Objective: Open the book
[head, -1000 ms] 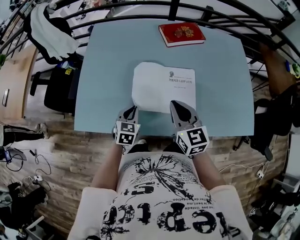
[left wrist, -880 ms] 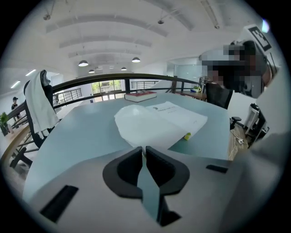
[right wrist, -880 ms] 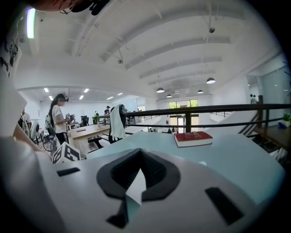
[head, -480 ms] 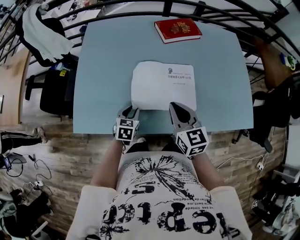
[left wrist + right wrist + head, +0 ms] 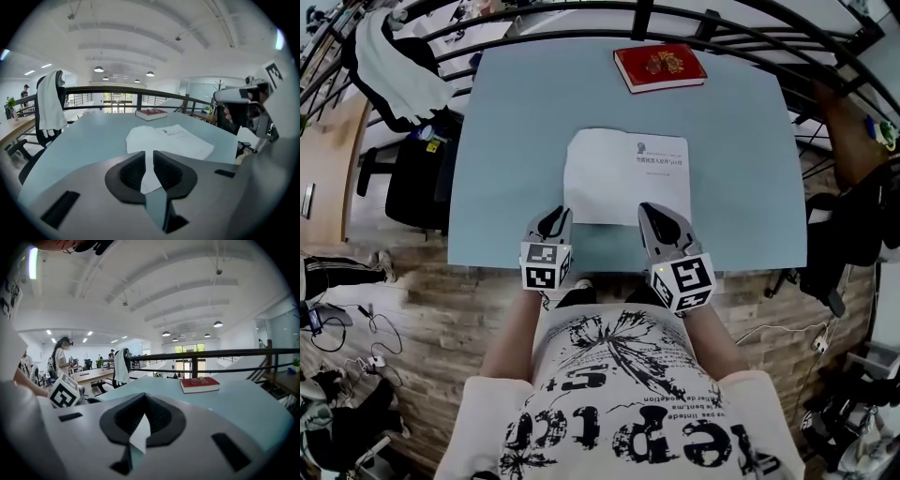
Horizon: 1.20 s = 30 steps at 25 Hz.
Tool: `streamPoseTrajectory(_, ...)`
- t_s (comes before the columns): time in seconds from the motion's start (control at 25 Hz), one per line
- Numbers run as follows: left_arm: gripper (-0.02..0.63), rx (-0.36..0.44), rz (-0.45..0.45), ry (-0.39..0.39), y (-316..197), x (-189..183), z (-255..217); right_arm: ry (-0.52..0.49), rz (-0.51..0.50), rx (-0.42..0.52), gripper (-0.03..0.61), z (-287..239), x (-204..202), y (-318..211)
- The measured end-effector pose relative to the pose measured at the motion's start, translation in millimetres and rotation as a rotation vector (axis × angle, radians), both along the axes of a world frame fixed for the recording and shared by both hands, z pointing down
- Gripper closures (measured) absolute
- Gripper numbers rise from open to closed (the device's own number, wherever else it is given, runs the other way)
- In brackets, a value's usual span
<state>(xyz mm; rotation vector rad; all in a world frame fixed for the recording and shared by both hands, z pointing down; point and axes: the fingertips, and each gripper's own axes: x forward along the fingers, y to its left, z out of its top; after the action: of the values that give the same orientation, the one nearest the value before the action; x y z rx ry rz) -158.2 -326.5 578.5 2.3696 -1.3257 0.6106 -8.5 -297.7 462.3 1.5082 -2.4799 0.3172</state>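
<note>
The white book (image 5: 628,178) lies open and flat in the middle of the pale blue table (image 5: 506,141), printed page on the right. My left gripper (image 5: 551,223) hovers just off the book's near left corner. Its jaws are closing, a narrow gap still shows between them, and nothing is between them (image 5: 148,157); the book (image 5: 173,140) lies ahead of them. My right gripper (image 5: 659,217) has its tips over the book's near right edge. In the right gripper view its jaws (image 5: 143,399) meet at the tips, with white page showing below them.
A closed red book (image 5: 660,67) lies at the table's far edge, also seen as the red book (image 5: 199,384) ahead of the right gripper. A black railing (image 5: 581,11) curves behind the table. A chair with a white cloth (image 5: 394,56) stands at far left.
The left page, bulged up a second ago, now lies flat. My left gripper has let it go, its jaws have parted, and it has drawn back off the book's corner. The right gripper has stayed put.
</note>
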Motion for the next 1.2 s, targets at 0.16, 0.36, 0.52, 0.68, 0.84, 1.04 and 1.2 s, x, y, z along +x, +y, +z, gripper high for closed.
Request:
streamPoseTrajectory(0.16, 0.574, 0.096, 0.023, 0.07, -8.5, 18.4, -48.7, 0.0, -0.036, 0.067, 0.571, -19.3, 4.6, -2.1)
streamPoseTrajectory(0.36, 0.589, 0.243, 0.066, 0.133, -10.1, 44.6, -112.6, -0.029, -0.033, 0.15, 0.571, -44.9, 22.9, -4.3)
streamPoseTrajectory(0.52, 0.591, 0.361, 0.095, 0.154, -5.8, 62.8, -158.8, -0.013, -0.031, 0.21, 0.571, -60.3, 36.5, -4.9)
streamPoseTrajectory(0.68, 0.591, 0.416, 0.126, 0.184, 2.8, 80.6, -186.6, 0.006, -0.033, 0.25, 0.572, -71.3, 45.8, -5.5)
streamPoseTrajectory(0.84, 0.591, 0.425, 0.162, 0.194, 10.2, 97.6, -192.3, 0.015, -0.024, 0.256, 0.572, -70.9, 52.8, -6.6)
streamPoseTrajectory(1.04, 0.591, 0.425, 0.166, 0.183, 13.9, 102.7, -193.3, 0.024, -0.023, 0.263, 0.572, -74.1, 58.7, -7.4)
streamPoseTrajectory(1.2, 0.591, 0.439, 0.149, 0.193, 12.0, 99.4, -198.6, 0.017, -0.026, 0.277, 0.572, -76.6, 61.7, -8.0)
